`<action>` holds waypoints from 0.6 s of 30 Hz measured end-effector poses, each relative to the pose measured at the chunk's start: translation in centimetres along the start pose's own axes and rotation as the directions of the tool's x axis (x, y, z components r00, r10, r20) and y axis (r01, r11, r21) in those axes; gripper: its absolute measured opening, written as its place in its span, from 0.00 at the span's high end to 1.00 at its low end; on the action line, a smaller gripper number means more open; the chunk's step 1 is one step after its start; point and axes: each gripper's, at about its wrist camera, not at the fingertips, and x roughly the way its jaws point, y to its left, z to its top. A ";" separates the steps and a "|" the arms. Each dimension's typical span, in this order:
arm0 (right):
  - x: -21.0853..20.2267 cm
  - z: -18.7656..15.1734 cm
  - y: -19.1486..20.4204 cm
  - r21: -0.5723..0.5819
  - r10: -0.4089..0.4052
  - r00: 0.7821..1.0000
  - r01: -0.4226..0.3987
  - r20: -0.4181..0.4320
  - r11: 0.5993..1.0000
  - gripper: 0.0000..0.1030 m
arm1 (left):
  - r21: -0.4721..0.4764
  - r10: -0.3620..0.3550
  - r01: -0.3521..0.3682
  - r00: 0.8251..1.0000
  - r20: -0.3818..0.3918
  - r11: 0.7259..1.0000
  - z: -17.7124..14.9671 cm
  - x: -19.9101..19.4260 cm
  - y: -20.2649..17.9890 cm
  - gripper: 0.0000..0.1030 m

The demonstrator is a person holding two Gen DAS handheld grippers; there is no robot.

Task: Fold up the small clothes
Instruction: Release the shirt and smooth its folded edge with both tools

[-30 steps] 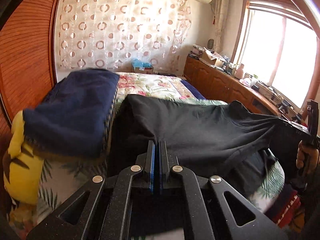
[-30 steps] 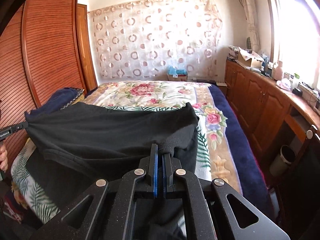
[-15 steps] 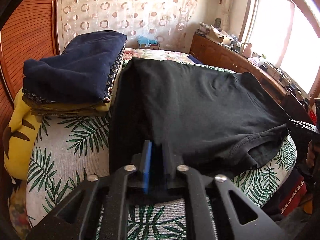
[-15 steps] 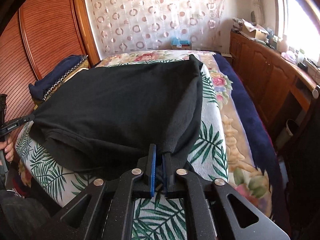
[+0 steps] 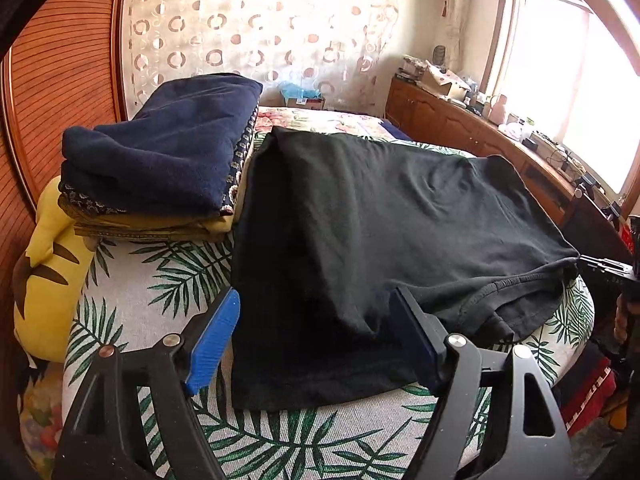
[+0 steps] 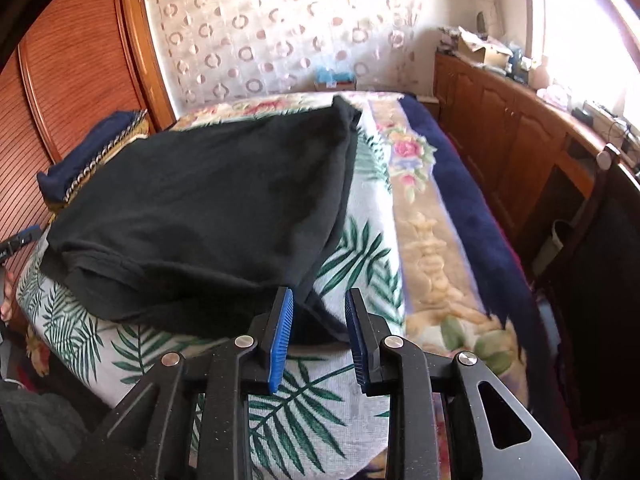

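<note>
Left wrist view: the left gripper (image 5: 314,344) is opening wide, the black shirt (image 5: 360,220) lying loose between its jaws. The right gripper (image 6: 319,332) is opening narrowly, the shirt's corner between unpressed pads.

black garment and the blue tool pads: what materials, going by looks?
Black garment: looks like matte cotton jersey knit; soft drape, ribbed stitched hem, no sheen. Blue pads: probably moulded rubber or soft plastic, given the fine ridges across the face and dull finish; can't tell which from the pictures.
</note>
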 end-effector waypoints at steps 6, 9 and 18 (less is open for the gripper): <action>1.3 0.4 0.1 -0.015 0.023 0.999 -0.023 -0.031 1.000 0.73 | 0.009 0.004 -0.003 1.000 -0.016 1.000 -0.3 0.4 0.0 0.24; 1.5 0.5 0.0 -0.036 0.011 0.999 -0.012 -0.033 0.999 0.73 | 0.001 0.013 -0.013 1.000 -0.024 1.000 -0.5 0.7 0.3 0.24; -0.2 -0.8 0.9 -0.135 -0.023 1.000 0.020 -0.018 0.991 0.99 | -0.032 0.039 -0.041 0.997 -0.063 0.999 0.1 2.4 2.4 0.24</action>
